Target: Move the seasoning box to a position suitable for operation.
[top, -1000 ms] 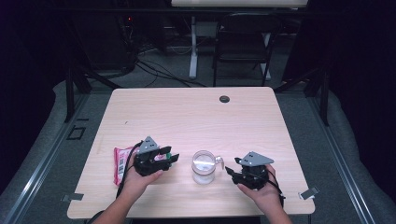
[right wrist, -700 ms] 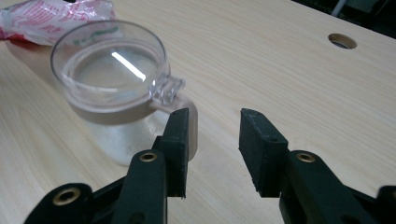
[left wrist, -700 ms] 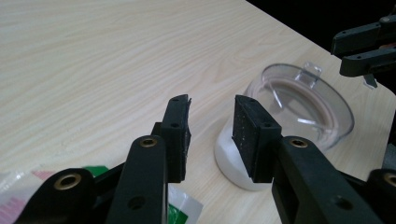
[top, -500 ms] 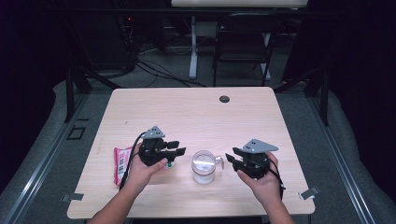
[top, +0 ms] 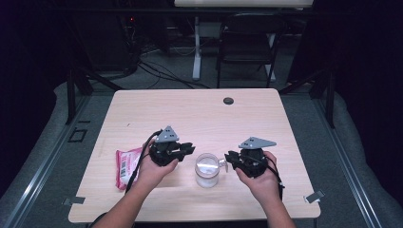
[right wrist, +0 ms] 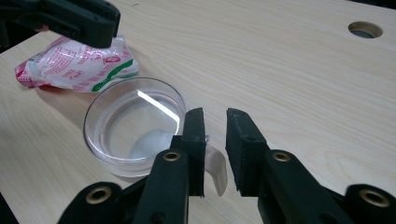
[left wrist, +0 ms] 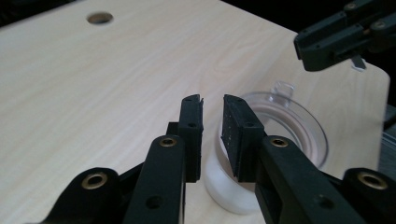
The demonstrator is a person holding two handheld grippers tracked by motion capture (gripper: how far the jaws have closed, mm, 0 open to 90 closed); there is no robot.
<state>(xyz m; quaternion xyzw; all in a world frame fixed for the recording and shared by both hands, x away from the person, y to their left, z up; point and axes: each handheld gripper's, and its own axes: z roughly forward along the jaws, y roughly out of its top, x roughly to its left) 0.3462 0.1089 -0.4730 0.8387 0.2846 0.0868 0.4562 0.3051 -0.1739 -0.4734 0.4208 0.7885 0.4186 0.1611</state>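
Observation:
A clear glass mug (top: 207, 169) stands near the table's front edge, its handle pointing right. My left gripper (top: 189, 148) hovers just left of the mug and above its rim. Its jaws stand a narrow gap apart with nothing between them (left wrist: 212, 116), and the mug (left wrist: 292, 123) lies right behind them. My right gripper (top: 229, 158) sits at the mug's handle. Its jaws are also slightly apart (right wrist: 215, 135), and the handle (right wrist: 217, 173) shows in the gap below them, apart from the pads. A pink and white packet (top: 126, 166) lies flat to the left of the mug (right wrist: 133, 123).
The packet (right wrist: 77, 65) lies just beyond the mug in the right gripper view. A round cable hole (top: 228, 100) is near the table's far edge. A chair (top: 247, 42) and cables stand on the floor behind the table (top: 199, 118).
My left gripper has moved right, off the packet and up beside the mug. The right gripper has shifted slightly left toward the handle. The mug has not moved.

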